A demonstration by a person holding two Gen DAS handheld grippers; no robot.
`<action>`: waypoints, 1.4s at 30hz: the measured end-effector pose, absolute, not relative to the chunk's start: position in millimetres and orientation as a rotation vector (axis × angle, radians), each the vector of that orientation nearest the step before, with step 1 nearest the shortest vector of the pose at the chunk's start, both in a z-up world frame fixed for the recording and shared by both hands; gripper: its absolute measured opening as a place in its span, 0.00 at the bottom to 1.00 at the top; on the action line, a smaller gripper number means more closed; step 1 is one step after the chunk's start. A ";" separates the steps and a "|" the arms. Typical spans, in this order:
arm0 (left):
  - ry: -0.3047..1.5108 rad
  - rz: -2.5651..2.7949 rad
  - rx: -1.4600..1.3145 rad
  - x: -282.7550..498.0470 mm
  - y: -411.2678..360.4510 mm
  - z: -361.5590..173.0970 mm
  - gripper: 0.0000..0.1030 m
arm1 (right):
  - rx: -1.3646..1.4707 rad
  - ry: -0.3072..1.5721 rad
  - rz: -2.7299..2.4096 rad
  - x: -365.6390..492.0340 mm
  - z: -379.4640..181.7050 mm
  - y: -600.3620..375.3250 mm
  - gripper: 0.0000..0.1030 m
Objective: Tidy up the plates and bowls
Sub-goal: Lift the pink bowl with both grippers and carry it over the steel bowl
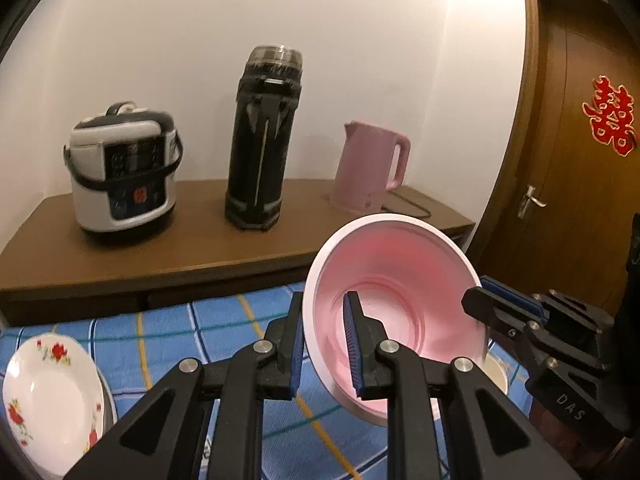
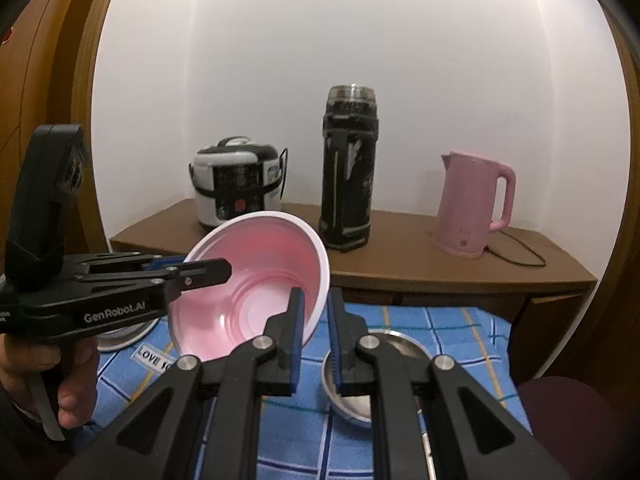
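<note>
Left claw (image 1: 324, 344): clamped on bowl (image 1: 400, 280) rim, pointing slightly down.
Right claw (image 2: 316, 340): clamped on the opposite rim.
Bowl: tilted, between both claws, above cloth (image 1: 224, 328).

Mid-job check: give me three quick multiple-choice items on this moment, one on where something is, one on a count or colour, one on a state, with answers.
1. The floral plate lies:
A. on the wooden sideboard
B. on the blue checked cloth
C. inside the pink bowl

2. Appliances standing on the sideboard:
A. one
B. two
C. three

3. The pink bowl is:
A. flat on the cloth
B. lifted and tilted, gripped on its rim from both sides
C. stacked in the steel bowl

Answers: 1 B, the plate rests on the cloth at lower left. 2 C, cooker, black flask and pink kettle. 3 B, left gripper and right gripper each clamp its rim.
</note>
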State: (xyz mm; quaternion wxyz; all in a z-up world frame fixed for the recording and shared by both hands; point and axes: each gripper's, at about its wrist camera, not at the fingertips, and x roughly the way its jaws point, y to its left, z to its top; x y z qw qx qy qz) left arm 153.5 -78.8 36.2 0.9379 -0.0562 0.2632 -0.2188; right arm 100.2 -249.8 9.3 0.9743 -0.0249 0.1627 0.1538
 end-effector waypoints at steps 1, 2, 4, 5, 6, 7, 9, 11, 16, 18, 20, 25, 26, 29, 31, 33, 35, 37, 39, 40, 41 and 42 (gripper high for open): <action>0.532 -0.454 -0.115 155.2 -80.2 39.4 0.20 | -0.049 0.327 0.303 101.6 10.3 -252.0 0.11; 0.528 -0.460 -0.113 156.2 -82.4 42.0 0.20 | -0.048 0.327 0.295 102.9 10.6 -253.8 0.11; 0.521 -0.474 -0.100 159.5 -89.2 46.9 0.20 | -0.039 0.333 0.274 106.8 10.2 -260.4 0.11; 0.519 -0.481 -0.093 161.3 -93.1 48.6 0.20 | -0.035 0.335 0.265 108.3 9.8 -263.5 0.11; 0.520 -0.489 -0.083 164.3 -98.9 50.3 0.20 | -0.030 0.338 0.254 109.9 9.5 -267.7 0.11; 0.521 -0.494 -0.076 166.4 -102.3 51.1 0.20 | -0.026 0.339 0.243 110.5 9.6 -271.3 0.11; 0.529 -0.508 -0.057 171.2 -113.2 52.1 0.20 | -0.018 0.343 0.226 112.2 10.0 -277.0 0.11; 0.538 -0.522 -0.042 174.1 -121.0 51.2 0.20 | -0.010 0.350 0.208 114.8 9.5 -284.4 0.11; 0.586 -0.556 -0.024 184.8 -137.4 44.4 0.20 | 0.012 0.372 0.179 121.4 5.1 -299.4 0.11; 0.604 -0.567 -0.022 187.5 -142.5 41.2 0.20 | 0.021 0.376 0.172 123.1 3.9 -303.7 0.11; 0.615 -0.576 -0.033 188.3 -145.0 38.5 0.20 | 0.026 0.381 0.162 125.6 2.0 -307.2 0.11; 0.641 -0.596 -0.047 193.2 -151.3 27.9 0.20 | 0.033 0.399 0.141 132.9 -3.8 -312.7 0.11; 0.649 -0.602 -0.047 194.1 -153.3 24.2 0.20 | 0.036 0.402 0.137 134.5 -5.0 -314.1 0.11; 0.669 -0.612 -0.042 195.9 -159.0 15.5 0.20 | 0.040 0.414 0.125 138.8 -9.4 -317.6 0.11; 0.677 -0.620 -0.044 197.2 -161.4 11.6 0.20 | 0.043 0.419 0.118 140.2 -11.9 -319.7 0.11; 0.689 -0.626 -0.042 199.2 -163.6 7.5 0.20 | 0.047 0.427 0.114 142.5 -15.3 -321.3 0.11; 0.698 -0.629 -0.044 200.3 -164.2 5.0 0.20 | 0.048 0.433 0.109 143.6 -18.2 -321.8 0.11; 0.697 -0.626 -0.041 200.8 -164.6 4.1 0.20 | 0.048 0.437 0.108 144.1 -20.2 -321.5 0.11; 0.700 -0.625 -0.043 201.7 -164.1 3.7 0.20 | 0.050 0.440 0.109 144.7 -22.0 -321.2 0.11; 0.700 -0.623 -0.043 201.9 -163.7 3.9 0.20 | 0.050 0.442 0.109 145.4 -22.8 -320.6 0.11; 0.700 -0.621 -0.043 202.2 -163.7 3.8 0.20 | 0.049 0.443 0.109 145.9 -23.6 -320.3 0.11; 0.701 -0.620 -0.044 202.8 -163.7 3.7 0.20 | 0.050 0.446 0.109 146.7 -24.6 -320.3 0.11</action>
